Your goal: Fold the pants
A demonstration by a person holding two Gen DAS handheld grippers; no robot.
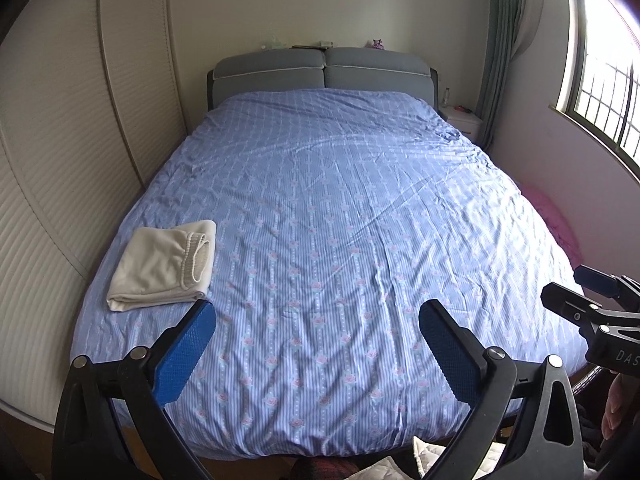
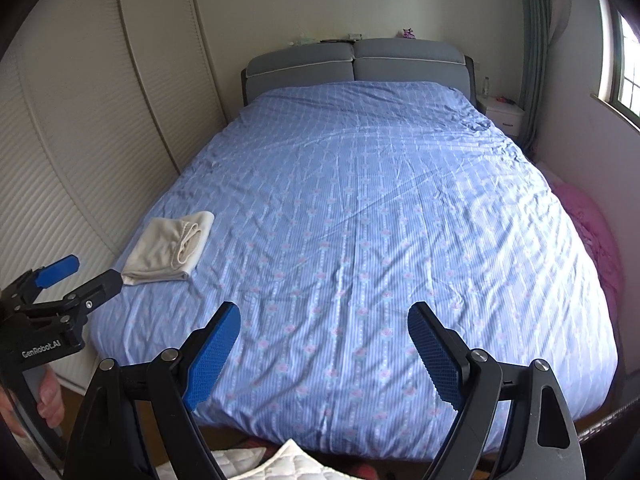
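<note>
Pants, cream and folded into a compact stack, lie near the left edge of the blue bedspread. Left gripper and right gripper hang spread and empty; their bases are cut off.

My left claw and right claw black with blue pads, cream folded pants, bed sheet blue-striped with pink roses, grey headboard, pink fabric right
</note>
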